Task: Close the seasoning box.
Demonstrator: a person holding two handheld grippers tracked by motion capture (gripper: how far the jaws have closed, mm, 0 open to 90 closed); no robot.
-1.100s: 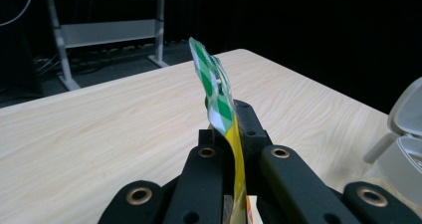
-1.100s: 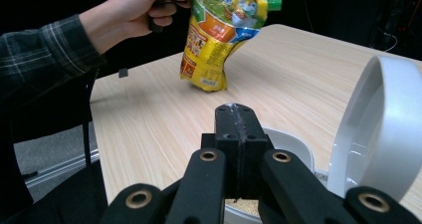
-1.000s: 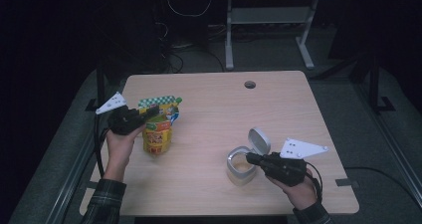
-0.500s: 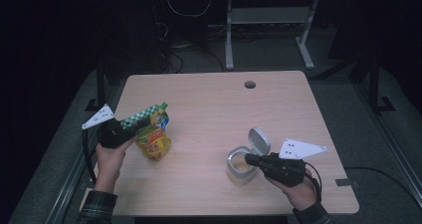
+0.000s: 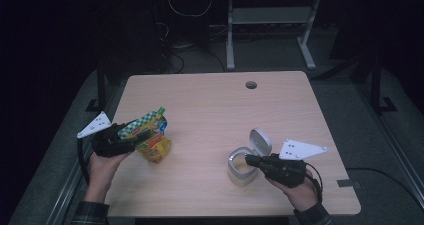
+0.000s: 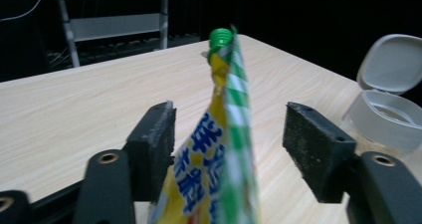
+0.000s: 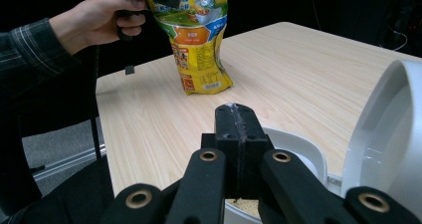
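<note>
A yellow and green spouted pouch [image 5: 154, 140] stands tilted near the table's left edge, its green cap [image 6: 220, 36] pointing up. My left gripper [image 5: 144, 133] has just been opening. Its pads [image 6: 152, 142] now stand on either side of the pouch's [image 6: 226, 134] top edge, with a gap on one side. At the right, a white tub [image 5: 235, 174] with its hinged lid [image 5: 261, 141] open holds tan powder. My right gripper [image 5: 249, 160] is shut. Its tips [image 7: 239, 117] reach over the tub's rim [image 7: 301, 147], and I see nothing between them.
A round cable hole [image 5: 251, 85] sits near the table's far edge. A metal stand [image 5: 270, 20] and cables lie on the floor behind the table. Bare wood [image 5: 210, 120] stretches between pouch and tub. The pouch [image 7: 199, 40] and left hand show across the table in the right gripper view.
The left hand drew the pouch left and toward the near edge, and the pouch now leans. The left jaws, earlier shut on its top, have spread apart. The right hand kept still.
</note>
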